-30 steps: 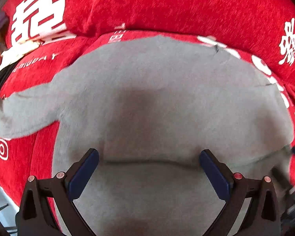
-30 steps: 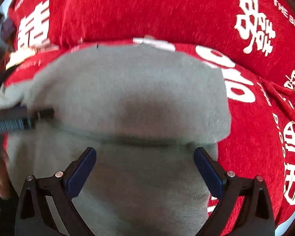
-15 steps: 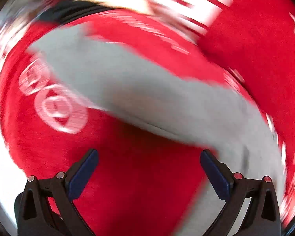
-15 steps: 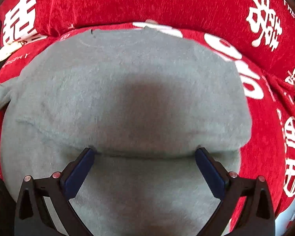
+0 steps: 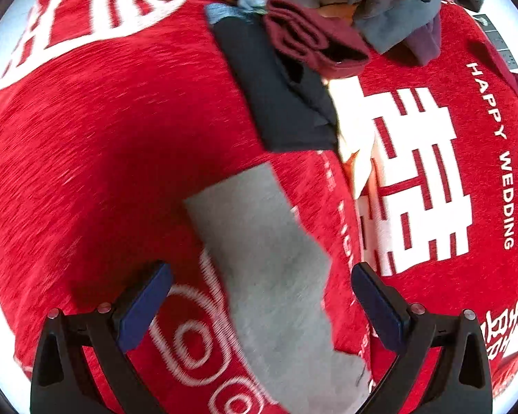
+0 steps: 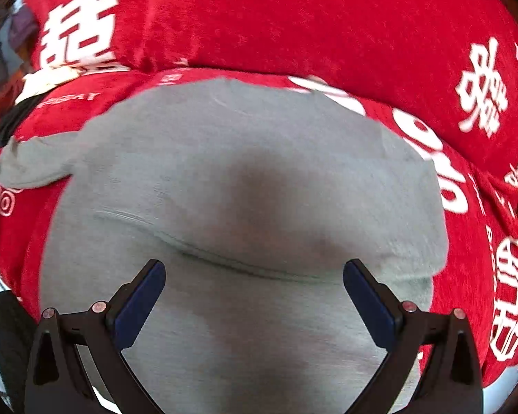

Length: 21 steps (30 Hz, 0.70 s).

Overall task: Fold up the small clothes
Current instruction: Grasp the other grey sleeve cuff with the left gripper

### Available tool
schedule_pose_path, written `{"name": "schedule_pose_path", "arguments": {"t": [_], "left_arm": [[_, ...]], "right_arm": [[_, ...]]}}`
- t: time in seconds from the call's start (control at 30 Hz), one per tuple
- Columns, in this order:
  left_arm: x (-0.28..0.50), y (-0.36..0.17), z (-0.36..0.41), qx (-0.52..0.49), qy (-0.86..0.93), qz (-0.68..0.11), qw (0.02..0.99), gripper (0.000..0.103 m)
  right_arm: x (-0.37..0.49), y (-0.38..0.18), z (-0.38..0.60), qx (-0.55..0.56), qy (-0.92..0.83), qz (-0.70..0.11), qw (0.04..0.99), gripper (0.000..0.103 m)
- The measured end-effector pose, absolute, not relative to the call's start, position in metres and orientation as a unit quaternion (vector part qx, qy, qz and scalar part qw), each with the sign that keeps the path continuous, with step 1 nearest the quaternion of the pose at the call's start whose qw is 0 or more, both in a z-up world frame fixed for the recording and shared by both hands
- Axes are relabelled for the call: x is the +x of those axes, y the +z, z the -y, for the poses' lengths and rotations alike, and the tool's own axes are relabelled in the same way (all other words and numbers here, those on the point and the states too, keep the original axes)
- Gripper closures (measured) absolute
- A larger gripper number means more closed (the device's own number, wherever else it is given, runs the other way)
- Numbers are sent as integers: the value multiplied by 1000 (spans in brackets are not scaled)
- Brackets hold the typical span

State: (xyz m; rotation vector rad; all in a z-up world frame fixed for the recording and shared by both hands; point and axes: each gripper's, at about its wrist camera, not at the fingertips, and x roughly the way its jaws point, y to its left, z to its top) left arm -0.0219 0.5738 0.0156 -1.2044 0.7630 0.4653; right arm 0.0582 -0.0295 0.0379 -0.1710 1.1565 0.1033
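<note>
- Left gripper (image 5: 260, 296): black frame, dark blue pads spread wide, nothing held between them
- Under it, a long sleeve of the grey fleece garment (image 5: 269, 265) runs from near right to middle distance, lying flat on the red plush cloth with white lettering (image 5: 103, 145); sleeve end squared off, between the two pads but not touched by either
- White ring motifs on the cloth show beside the sleeve, near left
- Far side, left wrist view: a folded black garment (image 5: 279, 93), a rolled maroon garment (image 5: 310, 41) resting against its far edge, and a heap of grey and purple clothes (image 5: 404, 10) beyond; slight blur throughout
- Right of the black garment, a large white double-happiness character with "HAPPY WEDDING" printed along it
- Right gripper (image 6: 253, 298): same build, fingers wide apart, gripping nothing
- Right wrist view: the body of the grey fleece garment (image 6: 252, 179) fills the middle, spread on the red cloth; a fold line crosses it just beyond the pads, upper layer lying over the near layer
- One sleeve sticks out to the far left, its tip on the red cloth
- A raised ridge of the red cloth runs across the far side
</note>
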Motion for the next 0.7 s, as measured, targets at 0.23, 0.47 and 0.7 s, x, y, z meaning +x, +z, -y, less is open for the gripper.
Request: {"name": "schedule_pose_path", "arguments": {"t": [0.23, 0.47, 0.7], "left_arm": [[-5, 14, -568, -516, 205, -339, 760, 5], [-2, -15, -576, -575, 125, -339, 734, 65], [-4, -6, -576, -548, 144, -338, 751, 96]], "right_arm": [[70, 48, -14, -107, 80, -539, 832, 0], [88, 49, -59, -111, 110, -543, 825, 0], [91, 38, -79, -124, 125, -550, 817, 0]]}}
